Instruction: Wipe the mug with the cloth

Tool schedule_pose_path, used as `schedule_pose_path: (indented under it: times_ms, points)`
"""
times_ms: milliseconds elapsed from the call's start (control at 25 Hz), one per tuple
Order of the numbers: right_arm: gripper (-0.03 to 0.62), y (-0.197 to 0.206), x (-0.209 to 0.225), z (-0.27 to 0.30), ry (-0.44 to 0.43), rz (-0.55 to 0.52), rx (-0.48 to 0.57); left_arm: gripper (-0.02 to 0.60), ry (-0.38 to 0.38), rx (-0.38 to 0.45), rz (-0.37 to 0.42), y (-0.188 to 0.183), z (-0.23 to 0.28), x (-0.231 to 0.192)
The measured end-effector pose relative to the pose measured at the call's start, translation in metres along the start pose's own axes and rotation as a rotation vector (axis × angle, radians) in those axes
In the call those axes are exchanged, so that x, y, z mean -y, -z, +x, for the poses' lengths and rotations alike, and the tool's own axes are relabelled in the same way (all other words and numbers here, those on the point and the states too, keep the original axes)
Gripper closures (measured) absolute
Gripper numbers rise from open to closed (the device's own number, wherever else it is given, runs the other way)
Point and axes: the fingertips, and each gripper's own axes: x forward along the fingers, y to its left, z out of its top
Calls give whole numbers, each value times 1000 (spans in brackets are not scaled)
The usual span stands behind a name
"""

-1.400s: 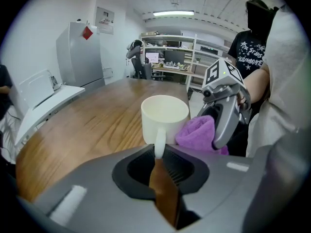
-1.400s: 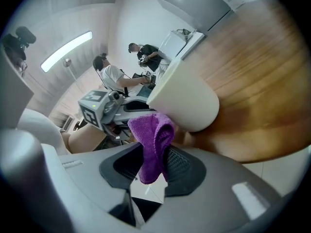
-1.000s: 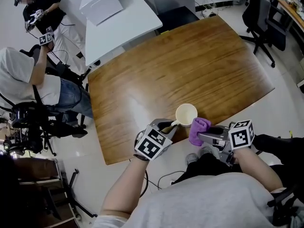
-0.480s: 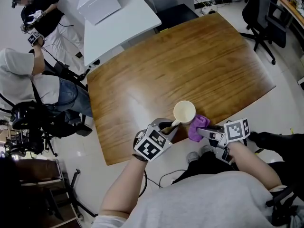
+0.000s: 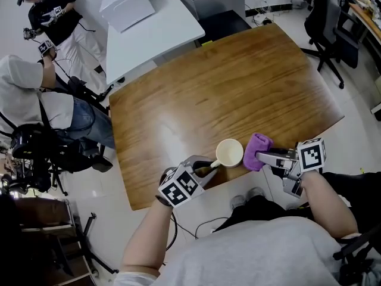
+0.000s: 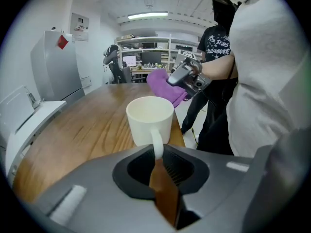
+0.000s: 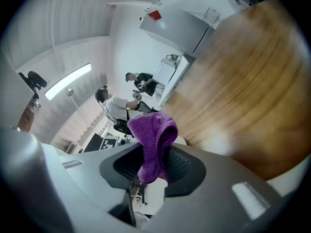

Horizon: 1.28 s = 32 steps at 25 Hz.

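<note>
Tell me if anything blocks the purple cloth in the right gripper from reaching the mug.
Nothing visible does. The cloth, clamped in the right gripper, sits right beside the mug, no object between them. The left gripper holds the handle on the mug's opposite side, out of the way.

Quick count of what was there: one white mug (image 5: pixel 230 153) and one purple cloth (image 5: pixel 257 142). Two grippers, the left gripper (image 5: pixel 208 166) and the right gripper (image 5: pixel 264 157), each with one marker cube, so two cubes total. Two surfaces: one brown wooden surface (image 5: pixel 238 88) and one white surface (image 5: pixel 155 34), which had one white box (image 5: pixel 126 5) on it. Two other people off to the side, one seated person (image 5: pixel 24 94) and one standing person (image 5: pixel 53 16). Couldn't count the black chairs for sure.
</note>
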Motion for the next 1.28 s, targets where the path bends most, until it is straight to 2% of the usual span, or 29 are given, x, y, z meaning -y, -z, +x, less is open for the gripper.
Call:
schedule_pose_path:
  times_ms: [160, 280, 440, 640, 760, 1000, 1160, 1280]
  points:
    - [468, 8, 3, 12, 8, -59, -106, 530, 43, 9, 23, 8, -6, 6]
    - [468, 12, 9, 19, 4, -44, -137, 530, 58, 5, 40, 9, -8, 7]
    - [468, 21, 29, 27, 48, 0, -192, 531, 89, 12, 49, 6, -6, 8]
    - [468, 36, 52, 32, 118, -42, -277, 531, 83, 21, 42, 8, -5, 8]
    - [468, 27, 48, 27, 99, -49, -280, 531, 73, 16, 39, 9, -6, 5]
    - [468, -15, 20, 33, 13, -110, -253, 531, 54, 17, 44, 17, -14, -5]
    - [468, -20, 13, 43, -21, -183, -330, 531, 26, 4, 41, 19, -15, -12]
    - [468, -17, 14, 53, -41, -181, -388, 531, -12, -9, 31, 22, -18, -25]
